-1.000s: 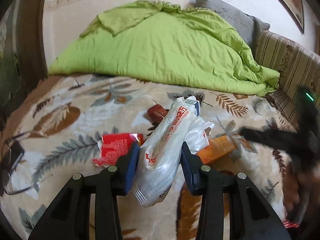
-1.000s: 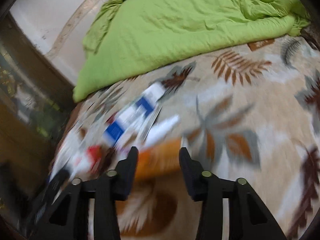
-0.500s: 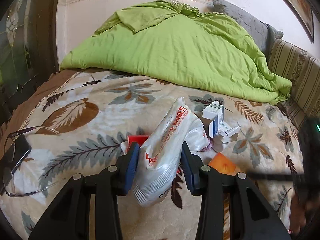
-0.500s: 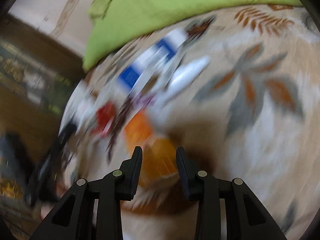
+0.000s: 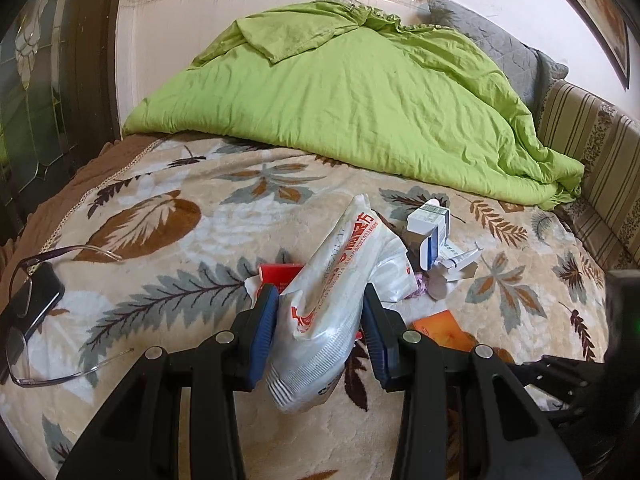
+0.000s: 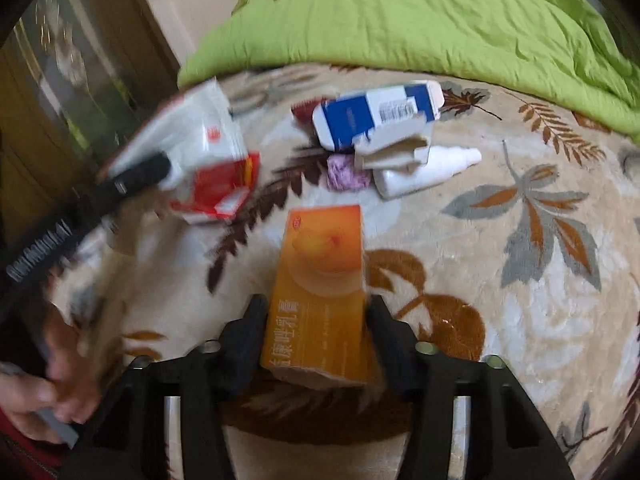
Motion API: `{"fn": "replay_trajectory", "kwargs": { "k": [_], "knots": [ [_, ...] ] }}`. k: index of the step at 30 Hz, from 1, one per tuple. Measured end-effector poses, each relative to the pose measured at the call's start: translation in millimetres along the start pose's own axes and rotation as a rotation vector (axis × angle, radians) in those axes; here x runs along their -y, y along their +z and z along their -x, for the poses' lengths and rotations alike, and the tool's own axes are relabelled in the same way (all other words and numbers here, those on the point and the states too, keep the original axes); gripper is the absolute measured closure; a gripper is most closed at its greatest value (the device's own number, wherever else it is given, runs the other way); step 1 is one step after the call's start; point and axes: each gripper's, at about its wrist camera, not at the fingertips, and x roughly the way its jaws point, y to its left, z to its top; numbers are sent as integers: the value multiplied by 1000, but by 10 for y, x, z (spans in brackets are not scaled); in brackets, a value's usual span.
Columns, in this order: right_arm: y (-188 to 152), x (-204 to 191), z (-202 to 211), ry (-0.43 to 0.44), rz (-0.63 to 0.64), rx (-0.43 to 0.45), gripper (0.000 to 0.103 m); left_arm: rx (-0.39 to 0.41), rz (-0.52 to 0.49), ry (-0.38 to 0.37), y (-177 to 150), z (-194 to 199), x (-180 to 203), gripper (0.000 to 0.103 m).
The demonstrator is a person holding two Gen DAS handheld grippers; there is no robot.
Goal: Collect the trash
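Now the right gripper (image 6: 316,312) has closed in around the orange box (image 6: 320,280), which a second ago lay ahead of its open fingers.

Its jaws sit against both long sides of the box, apparently pinching it on the leaf-patterned blanket (image 6: 520,320). Beyond the orange box lie a blue-and-white carton (image 6: 372,114), a white bottle (image 6: 424,168) and a red wrapper (image 6: 220,190), uncollected. The left gripper (image 5: 320,330) stays clamped on the white plastic bag (image 5: 332,296), left of the box: one piece likely ready for bagging.
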Motion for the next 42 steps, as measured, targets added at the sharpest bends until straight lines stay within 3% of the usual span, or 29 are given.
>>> {"fn": "replay_trajectory", "kwargs": {
  "k": [3, 8, 14, 27, 42],
  "knots": [
    [-23, 37, 59, -45, 13, 38, 51, -4, -6, -3, -6, -14, 8, 63],
    [-19, 258, 336, -44, -61, 154, 52, -5, -46, -17, -28, -39, 131, 63],
    [59, 376, 557, -133, -90, 278, 52, 9, -114, -25, -81, -39, 342, 63],
    [67, 356, 564, -113, -82, 279, 52, 28, -200, 7, -147, -36, 541, 63],
    [62, 368, 569, -111, -82, 284, 52, 38, -220, 20, -153, -28, 571, 63]
  ]
}}
